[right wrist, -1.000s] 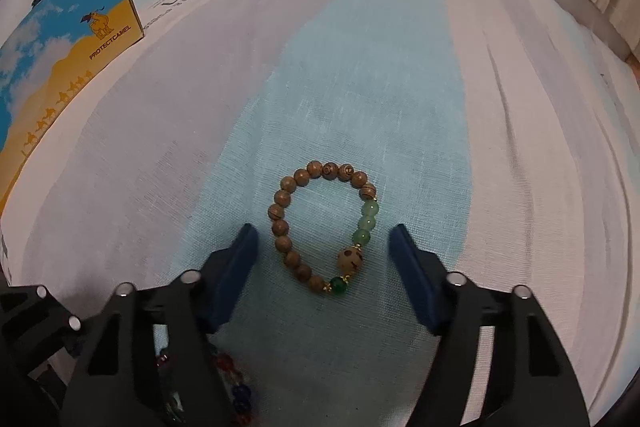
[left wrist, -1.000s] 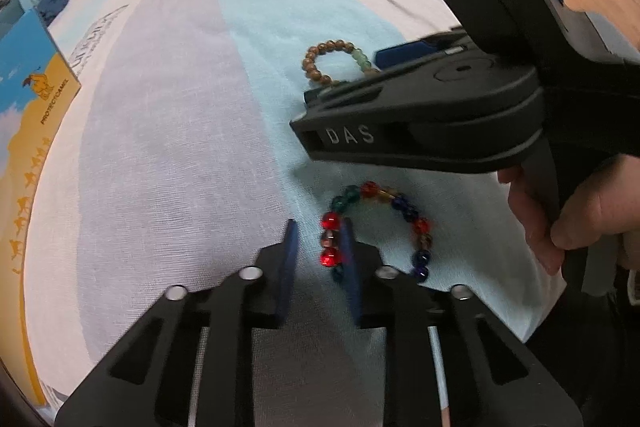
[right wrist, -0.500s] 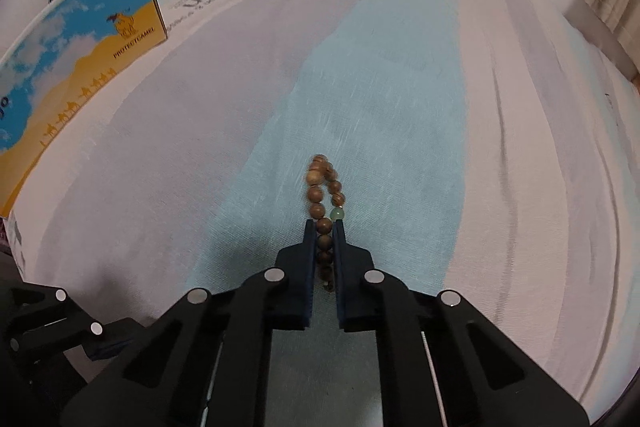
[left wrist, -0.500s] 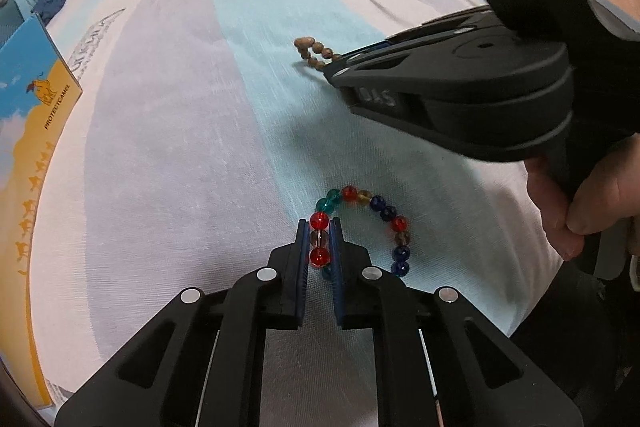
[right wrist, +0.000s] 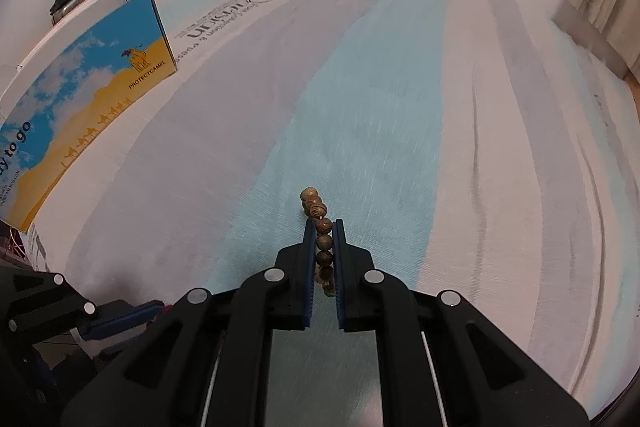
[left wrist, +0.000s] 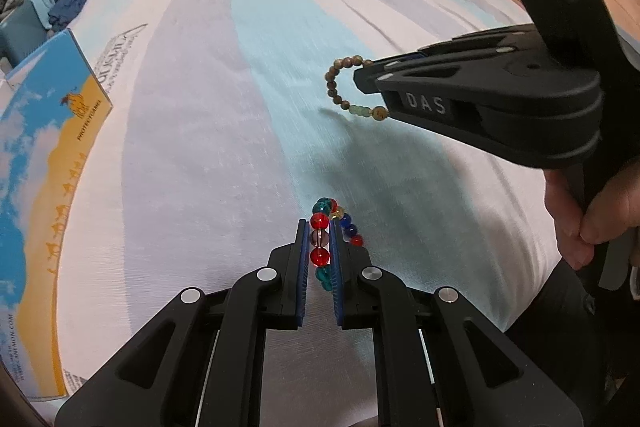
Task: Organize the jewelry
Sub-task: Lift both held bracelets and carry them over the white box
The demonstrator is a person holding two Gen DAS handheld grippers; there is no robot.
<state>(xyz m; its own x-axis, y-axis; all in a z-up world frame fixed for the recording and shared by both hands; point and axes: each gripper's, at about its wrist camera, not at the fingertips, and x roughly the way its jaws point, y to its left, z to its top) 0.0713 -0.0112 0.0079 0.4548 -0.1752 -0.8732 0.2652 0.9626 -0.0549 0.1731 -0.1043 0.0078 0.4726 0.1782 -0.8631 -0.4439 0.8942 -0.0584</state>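
My right gripper [right wrist: 323, 227], jaws just closed, now pinches the wooden bracelet [right wrist: 320, 227] off the bed [right wrist: 400, 107]. My left gripper [left wrist: 319, 227] clamps the glass-bead bracelet [left wrist: 324, 231]; both have risen above the sheet since a second ago, right of the camel box [left wrist: 44, 155].

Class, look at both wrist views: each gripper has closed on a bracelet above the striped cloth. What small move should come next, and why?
Probably carry both toward the blue and yellow box. The left gripper pinches the coloured glass bracelet, the right gripper the wooden bracelet, which hangs clear of the cloth, so both look secured, and the box is the only container visible.
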